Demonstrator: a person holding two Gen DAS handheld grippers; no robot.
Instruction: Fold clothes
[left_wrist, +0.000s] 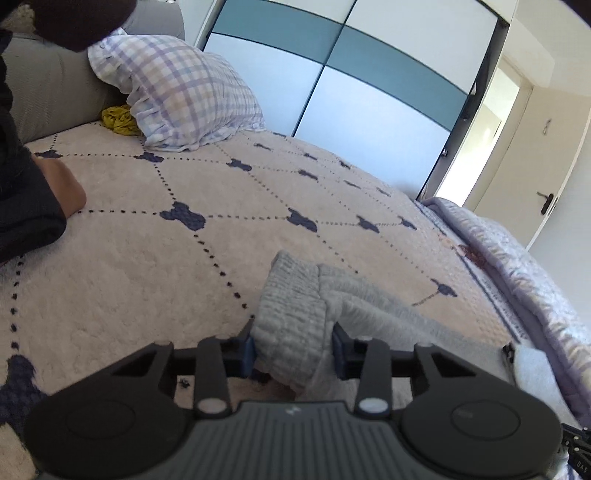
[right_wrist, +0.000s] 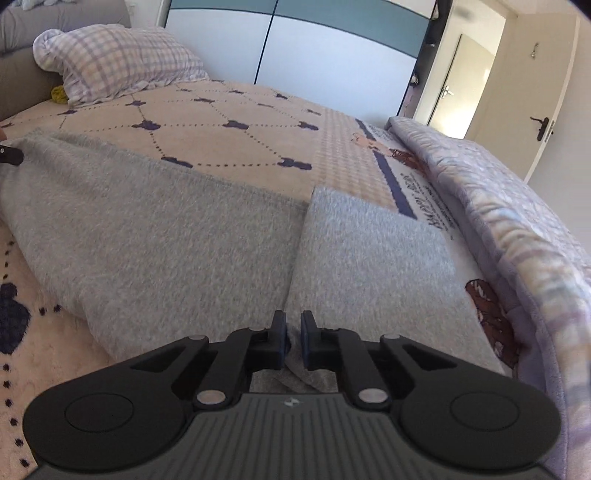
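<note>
left gripper (left_wrist: 293, 350): fingers (left_wrist: 249, 350) parted a moderate way with the ribbed hem of the grey knit garment (left_wrist: 291, 314) bunched between them; the fabric fills the gap and both pads sit against it, so grasping the garment at that edge. the bunched hem rises a little off the bed (left_wrist: 129, 258) here.

right gripper (right_wrist: 293, 341): fingers (right_wrist: 279, 339) nearly together, clenched on a thin fold of the same grey knit garment (right_wrist: 166, 236), a strip of cloth pinched in the narrow slot.

garment position: lies across the near part of the bed, on the pale cover with dotted diamonds and dark blue motifs. long axis runs along the bed's near edge, from the left gripper's end to the right gripper's end. in the right wrist view a rectangular flap (right_wrist: 369, 236) lies folded beside the main panel, reaching toward the bed's far right side, just beside the printed border.

right edge of bed: a bunched lilac quilt (right_wrist: 517, 221).

left edge: a person's dark sleeve and hand (left_wrist: 62, 188) resting on the cover.

far end: checked pillow (left_wrist: 181, 92) against the grey headboard (left_wrist: 55, 96), a yellow cloth (left_wrist: 120, 120) tucked beside it. beyond, sliding wardrobe doors (left_wrist: 351, 85).
</note>
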